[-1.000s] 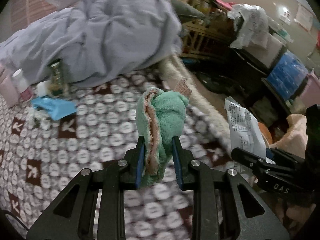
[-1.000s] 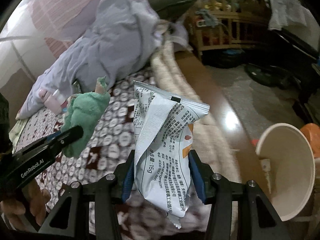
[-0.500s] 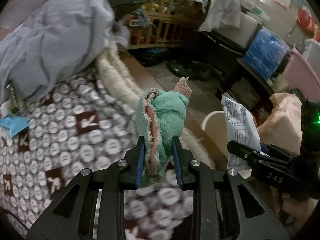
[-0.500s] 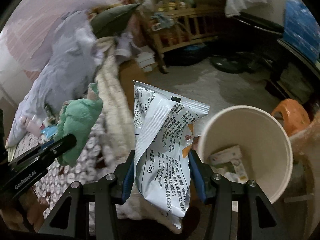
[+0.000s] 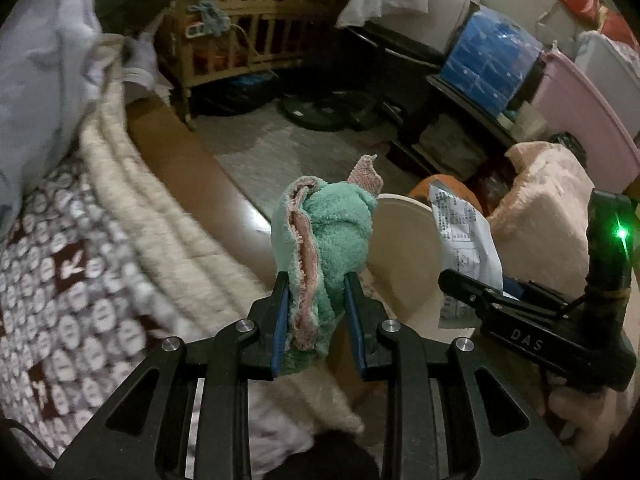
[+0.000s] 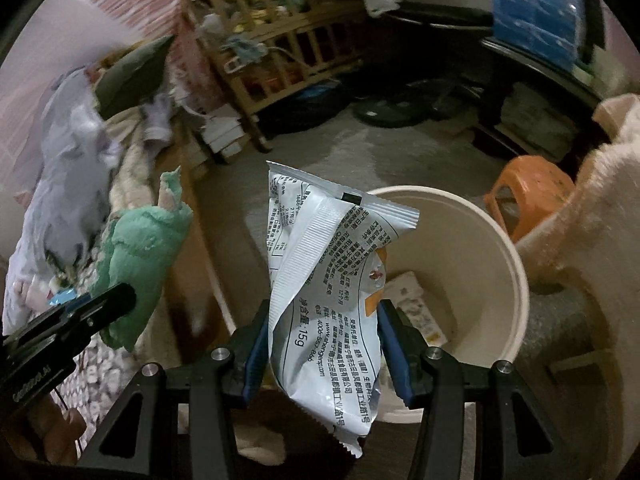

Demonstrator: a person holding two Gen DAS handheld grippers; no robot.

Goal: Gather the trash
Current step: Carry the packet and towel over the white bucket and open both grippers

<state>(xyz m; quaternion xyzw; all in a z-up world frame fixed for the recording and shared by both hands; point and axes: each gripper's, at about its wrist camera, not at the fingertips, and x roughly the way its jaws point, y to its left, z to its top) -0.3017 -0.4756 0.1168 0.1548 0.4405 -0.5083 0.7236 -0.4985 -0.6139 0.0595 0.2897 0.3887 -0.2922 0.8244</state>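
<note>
My left gripper [image 5: 318, 312] is shut on a crumpled green cloth [image 5: 326, 232] with a pink edge, held upright over the bed's edge. It also shows in the right wrist view [image 6: 138, 256] at the left. My right gripper [image 6: 322, 344] is shut on a white printed snack wrapper [image 6: 324, 280], held just in front of a cream trash bin [image 6: 508, 264] that has some paper trash inside. In the left wrist view the wrapper [image 5: 464, 236] and the bin [image 5: 400, 248] sit to the right of the cloth.
A patterned blanket [image 5: 60, 280] and cream bedding [image 5: 160, 232] lie at the left, with a wooden bed edge [image 5: 188, 168]. A wooden crib [image 6: 288, 56], an orange stool [image 6: 528, 188], a pink fuzzy object [image 6: 592, 216], a blue crate [image 5: 492, 56] and a pink tub [image 5: 584, 112] crowd the floor.
Both grippers have swung right, away from the bed toward the floor. The bin has come into full view right behind the wrapper. Both grips are unchanged.
</note>
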